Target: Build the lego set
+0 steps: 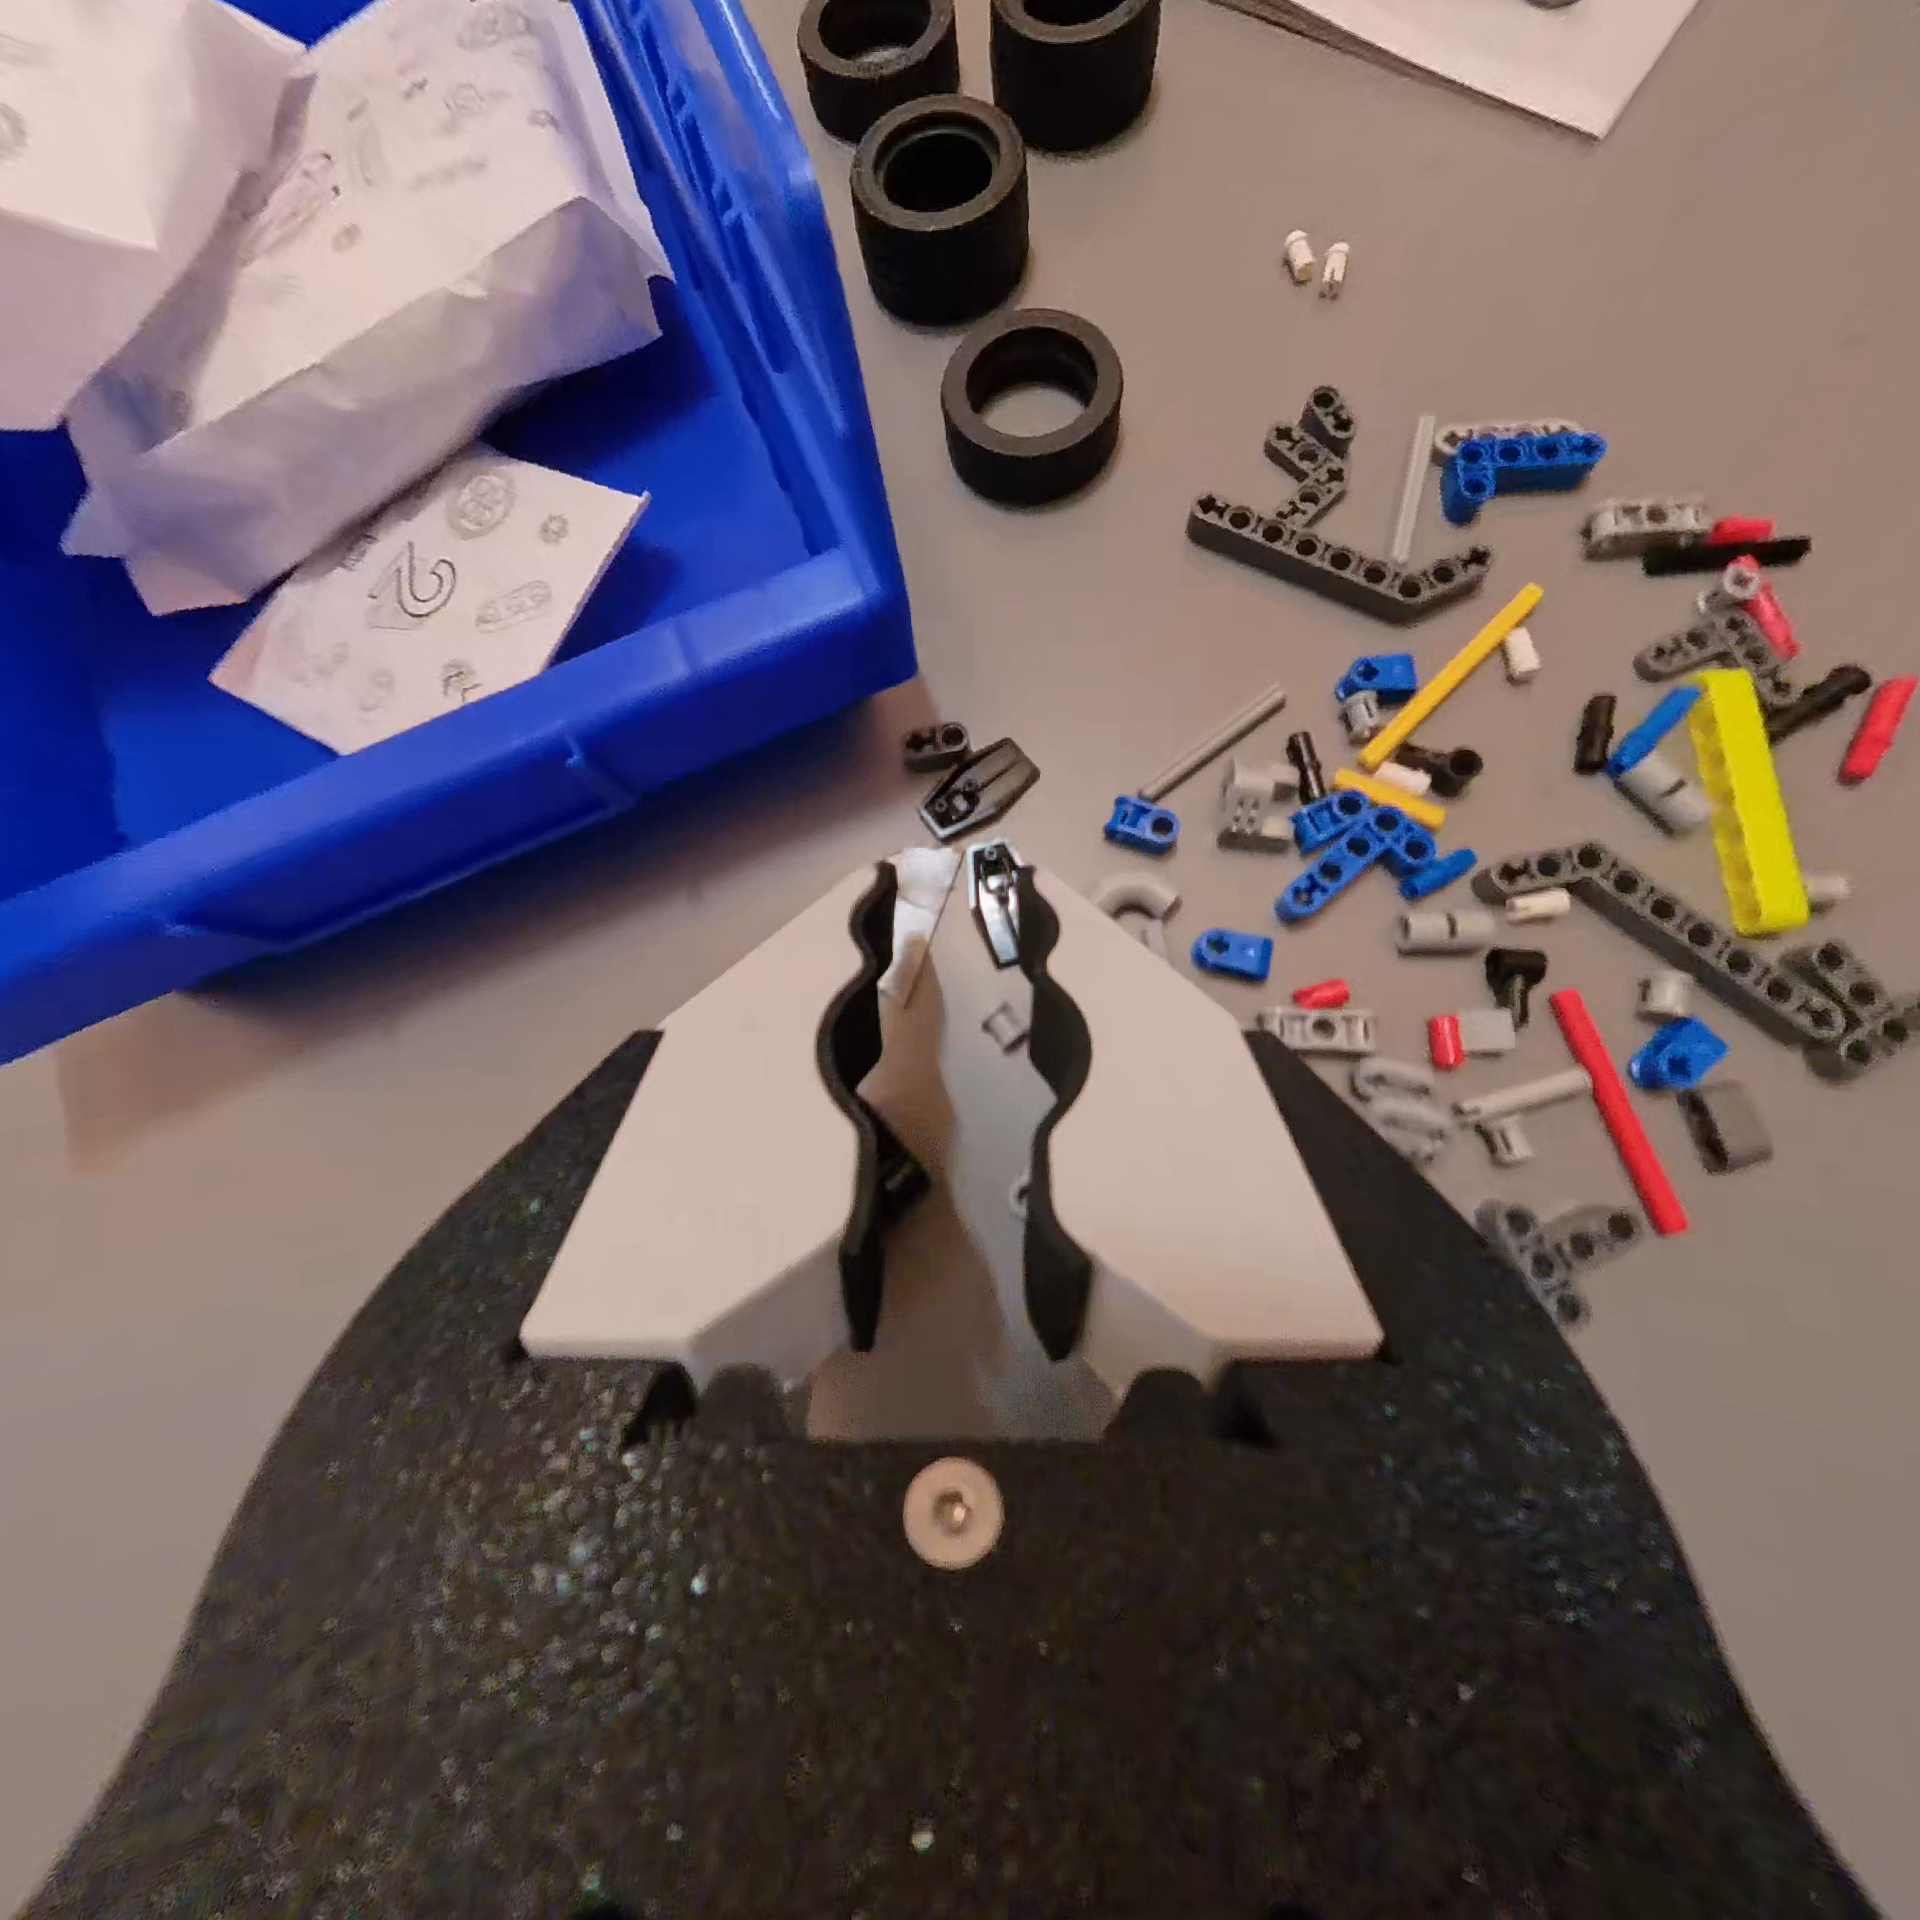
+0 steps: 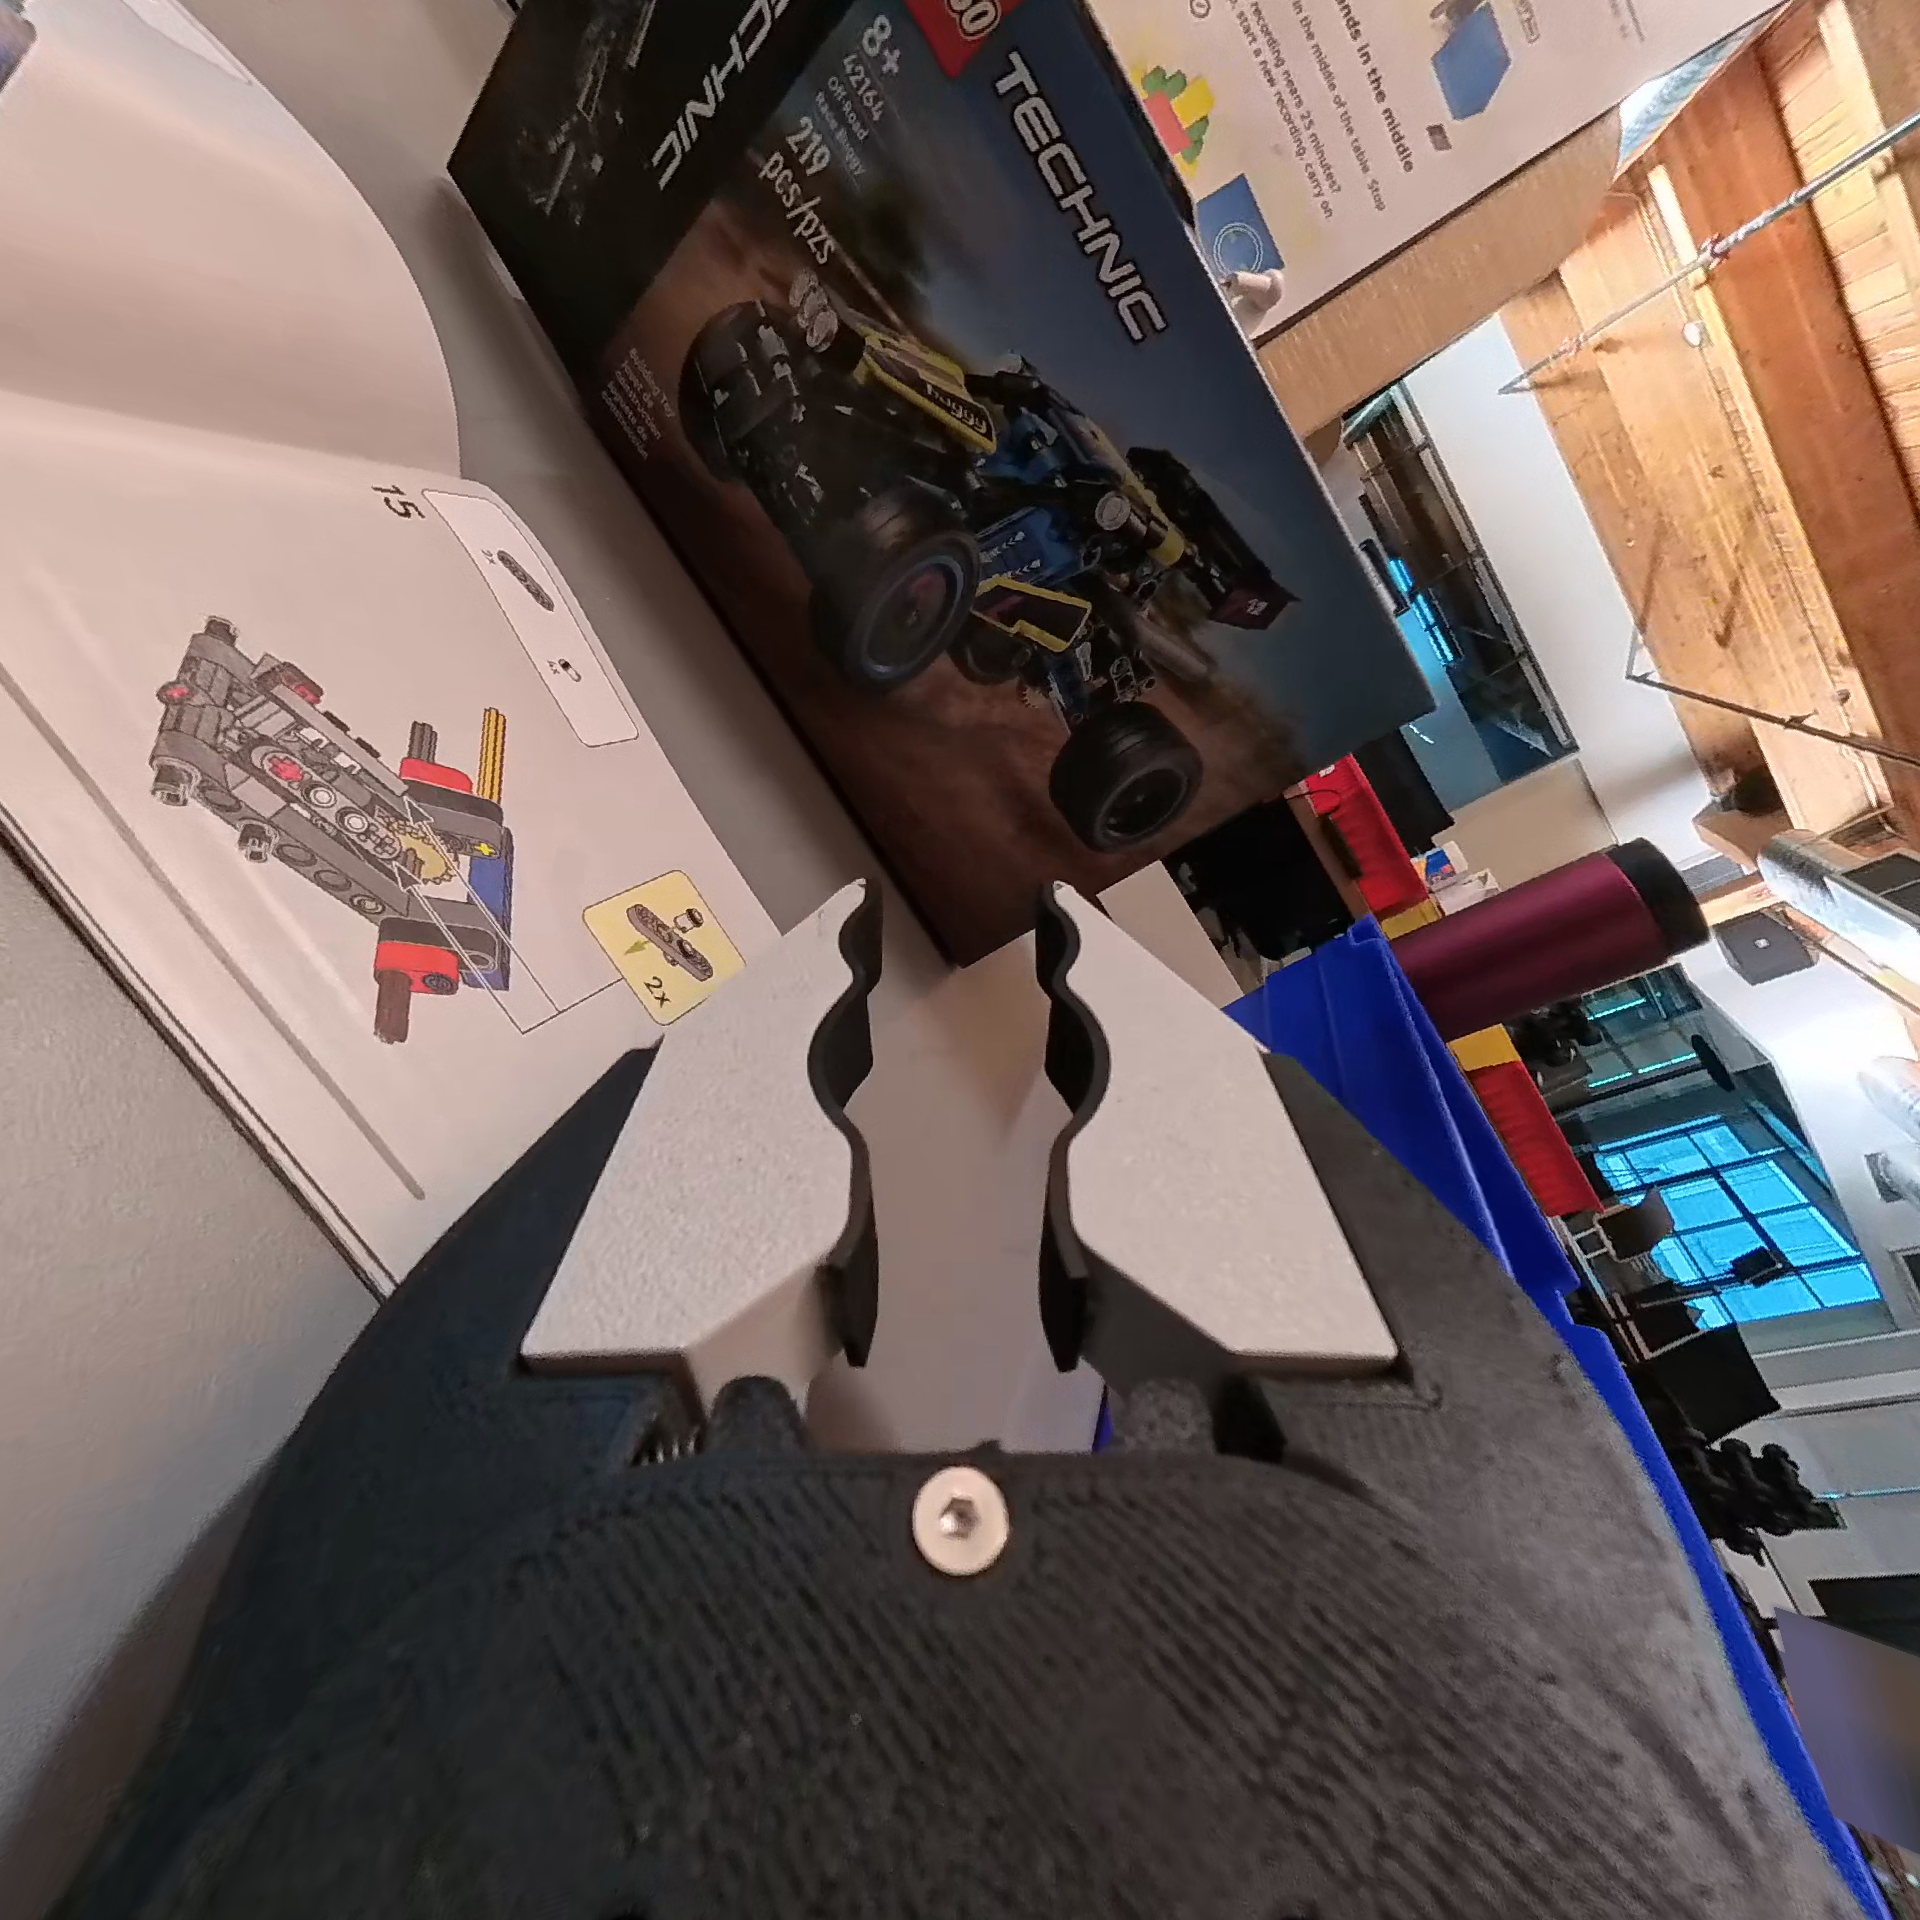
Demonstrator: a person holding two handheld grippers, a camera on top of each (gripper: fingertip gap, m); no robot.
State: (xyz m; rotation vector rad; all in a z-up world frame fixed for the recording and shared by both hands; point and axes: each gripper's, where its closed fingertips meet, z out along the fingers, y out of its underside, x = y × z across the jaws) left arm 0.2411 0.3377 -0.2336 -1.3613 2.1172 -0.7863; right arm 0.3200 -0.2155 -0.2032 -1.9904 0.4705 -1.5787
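Observation:
My left gripper hovers low over the grey table, its jaws close together. A white paper-like strip lies between them against the left finger, and they seem to pinch it. A small glossy black panel piece sits at the right fingertip; whether it is held or lies on the table is unclear. A second black panel piece lies just ahead. Loose lego parts are scattered to the right. My right gripper is open and empty, turned sideways towards the lego box and the open instruction booklet.
A blue bin holding crumpled white paper bags stands left of the left gripper. Several black tyres stand behind the parts. Another blue bin and a dark red cylinder are to the right of the right gripper. There is about 55 cm between the tips of the two grippers. My right gripper's tips are some 35 cm from the dark red cylinder.

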